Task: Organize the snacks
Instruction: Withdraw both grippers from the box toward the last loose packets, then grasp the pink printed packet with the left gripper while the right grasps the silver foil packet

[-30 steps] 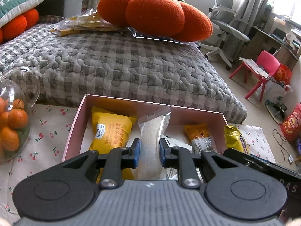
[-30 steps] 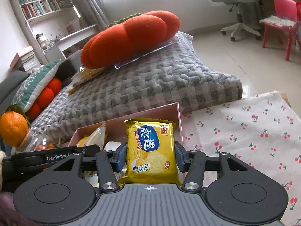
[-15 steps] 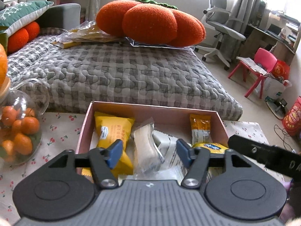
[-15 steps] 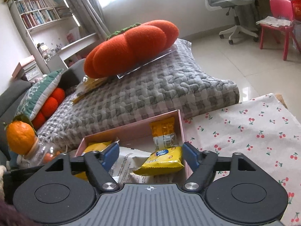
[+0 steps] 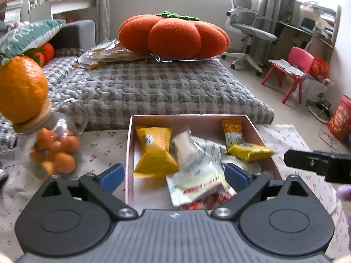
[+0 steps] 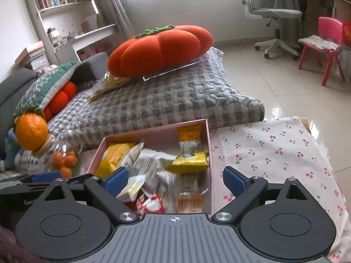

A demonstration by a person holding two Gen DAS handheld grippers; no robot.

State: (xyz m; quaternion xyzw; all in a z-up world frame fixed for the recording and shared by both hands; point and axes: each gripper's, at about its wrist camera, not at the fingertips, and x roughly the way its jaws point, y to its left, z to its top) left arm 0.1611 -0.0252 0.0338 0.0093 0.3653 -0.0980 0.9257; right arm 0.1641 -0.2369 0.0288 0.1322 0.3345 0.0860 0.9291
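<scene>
With both sets of fingers spread wide and gripping nothing, the risk now sits in the pile, not the hold. Left gripper (image 5: 173, 173) and right gripper (image 6: 175, 176) have just been opening; packets lie below the gaps, none pinched.

Snacks all lie inside the pink box (image 5: 129, 144) on the cherry-print tabletop (image 6: 274, 151): yellow packet (image 5: 154, 151) at left, white wafer packet (image 5: 186, 149) beside it, small yellow chip packet (image 5: 249, 151) resting on other packets near the right wall, orange-white stick packet (image 5: 232, 131) at the back.

Hazards, as I judge them:
- Heap is loose and slanted; a nudge to the box wall could slide the chip packet over the rim.
- Glass jar of small oranges (image 5: 54, 151) stands just left of the box, a large orange (image 5: 22, 87) balanced on its lid. A careless leftward swing could topple it.
- Both grippers are close together; crossing paths may knock fingers.
</scene>
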